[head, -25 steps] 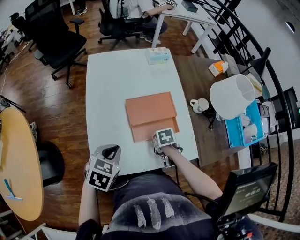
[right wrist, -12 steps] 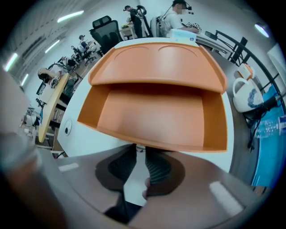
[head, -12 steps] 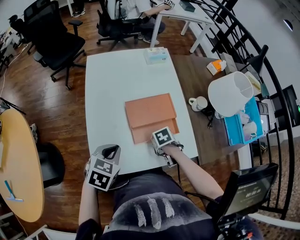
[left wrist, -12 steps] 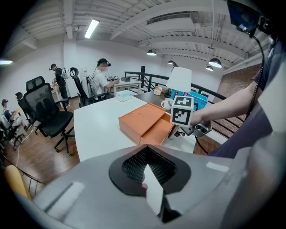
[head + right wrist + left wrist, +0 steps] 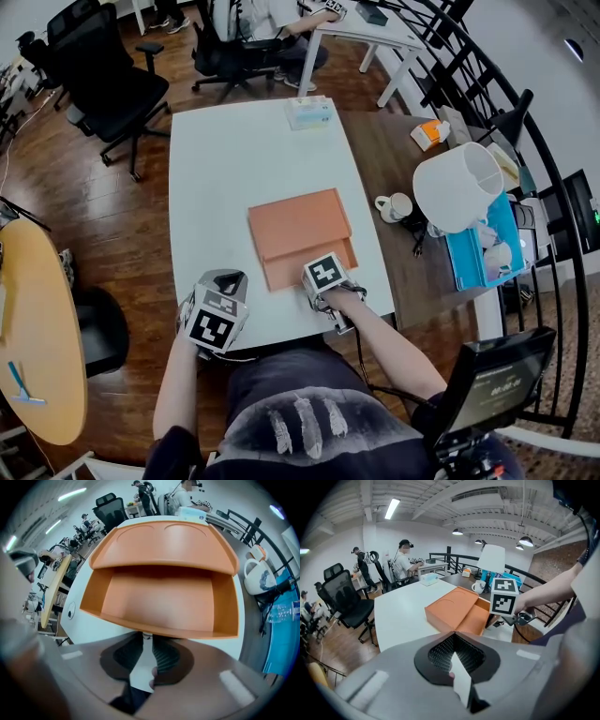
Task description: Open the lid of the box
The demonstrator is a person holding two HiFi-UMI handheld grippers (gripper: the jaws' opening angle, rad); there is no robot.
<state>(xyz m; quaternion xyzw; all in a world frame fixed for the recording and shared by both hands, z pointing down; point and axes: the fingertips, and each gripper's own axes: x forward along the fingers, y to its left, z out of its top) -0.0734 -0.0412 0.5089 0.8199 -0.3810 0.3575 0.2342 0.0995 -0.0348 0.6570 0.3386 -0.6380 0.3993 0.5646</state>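
An orange box point(image 5: 295, 220) lies flat in the middle of the white table point(image 5: 220, 178). A shallow tray-like part point(image 5: 159, 604) of it sticks out toward me, open on top. My right gripper point(image 5: 323, 272) is at that part's near wall. In the right gripper view the gripper point(image 5: 147, 637) is shut on that wall. My left gripper point(image 5: 223, 281) hovers over the table's near left edge, apart from the box. In the left gripper view its tips point(image 5: 454, 633) meet with nothing between them, and the box point(image 5: 450, 606) lies ahead.
A tissue box point(image 5: 309, 112) sits at the table's far edge. On the brown desk to the right stand a mug point(image 5: 392, 206), a white lamp shade point(image 5: 459, 192) and a blue bin point(image 5: 487, 248). Office chairs point(image 5: 108, 75) and seated people are beyond; a yellow round table point(image 5: 37, 328) is at left.
My left gripper has moved forward and to the right, closer to the table's near edge. The right gripper and the box have stayed about where they were.
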